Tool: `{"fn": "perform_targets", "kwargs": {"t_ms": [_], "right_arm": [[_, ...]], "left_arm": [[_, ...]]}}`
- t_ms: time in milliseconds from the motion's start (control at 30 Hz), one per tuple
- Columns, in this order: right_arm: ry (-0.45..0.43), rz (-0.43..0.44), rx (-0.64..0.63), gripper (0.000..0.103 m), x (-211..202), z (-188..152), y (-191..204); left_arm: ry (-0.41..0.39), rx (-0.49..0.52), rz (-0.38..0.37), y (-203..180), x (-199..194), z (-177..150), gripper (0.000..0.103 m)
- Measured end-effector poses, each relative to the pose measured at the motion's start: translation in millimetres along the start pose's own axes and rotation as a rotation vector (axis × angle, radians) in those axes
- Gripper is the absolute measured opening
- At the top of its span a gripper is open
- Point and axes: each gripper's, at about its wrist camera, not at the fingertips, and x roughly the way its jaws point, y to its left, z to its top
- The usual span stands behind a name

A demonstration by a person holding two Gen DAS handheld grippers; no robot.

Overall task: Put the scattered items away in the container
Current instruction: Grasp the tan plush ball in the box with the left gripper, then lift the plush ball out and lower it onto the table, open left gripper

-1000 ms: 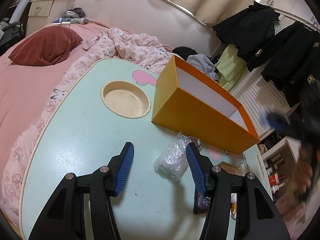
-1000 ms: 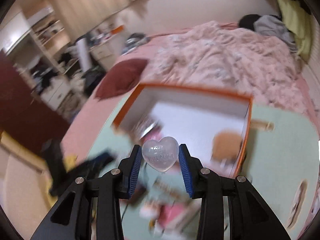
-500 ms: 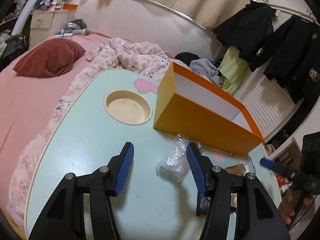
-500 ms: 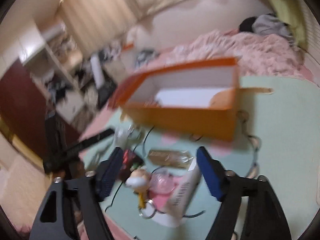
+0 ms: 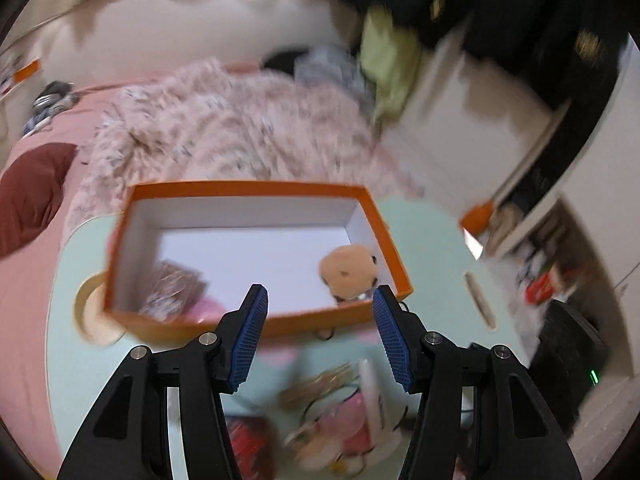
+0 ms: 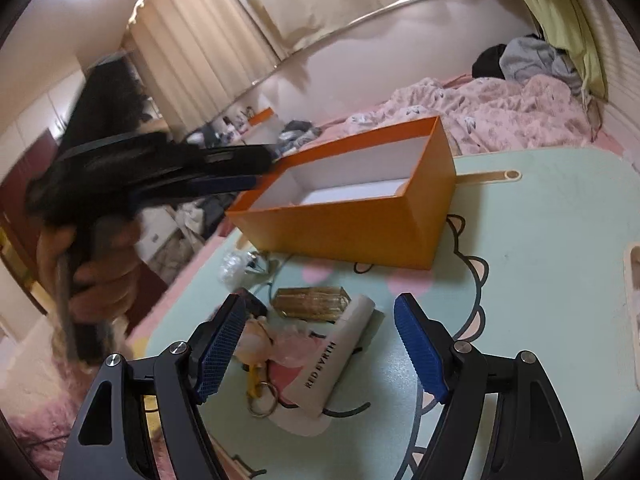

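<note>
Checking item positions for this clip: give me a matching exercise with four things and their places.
Things:
1. plush toy
2. white tube
3. crinkled plastic wrap
4. gold packet

Places:
A. on the table, just beyond the tube's far end
B. inside the orange box
C. on the table between the right gripper's fingers
D. on the table near the box's near corner

Pairs: 1-B, 2-C, 3-D, 4-A
</note>
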Motion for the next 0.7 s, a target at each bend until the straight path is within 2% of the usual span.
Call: {"fn": "perform_targets", "kwargs": {"t_ms": [133, 333, 400, 433, 533, 633, 700], "right_arm": [[0.009, 0.048, 0.06, 0.077, -0.7, 1.2, -11.7], [0.008, 0.091, 0.061, 0.077, -4.2, -0.1, -10.6], [0.008, 0.089, 0.053, 0.077, -3.7, 0.1, -9.5], [0.006, 0.091, 0.05, 0.077, -3.6, -0.1, -9.0], [0.009, 0.095, 0.049, 0.077, -2.5, -0.5, -8.8], [0.01, 0.094, 0.051, 0.077, -1.0, -0.7, -9.8], [0.014, 0.093, 0.054, 0.077, 0.4, -0.4, -10.5]], "left_arm": [[0.164, -0.007, 0.049, -19.0, 62.5, 24.5, 0.056], [0.271, -0.114, 0.075, -10.6, 111.5, 31.6, 0.054], [0.279, -0.122, 0.039, -10.6, 118.9, 34.4, 0.054], [0.286, -0.115, 0.039, -11.0, 121.6, 33.6, 0.05], [0.278, -0.091, 0.082, -7.4, 120.9, 35.3, 0.044], [0.232, -0.084, 0.108, -1.3, 106.0, 40.3, 0.042], [0.187, -0.096, 0.077, 4.3, 85.1, 45.5, 0.042]]}}
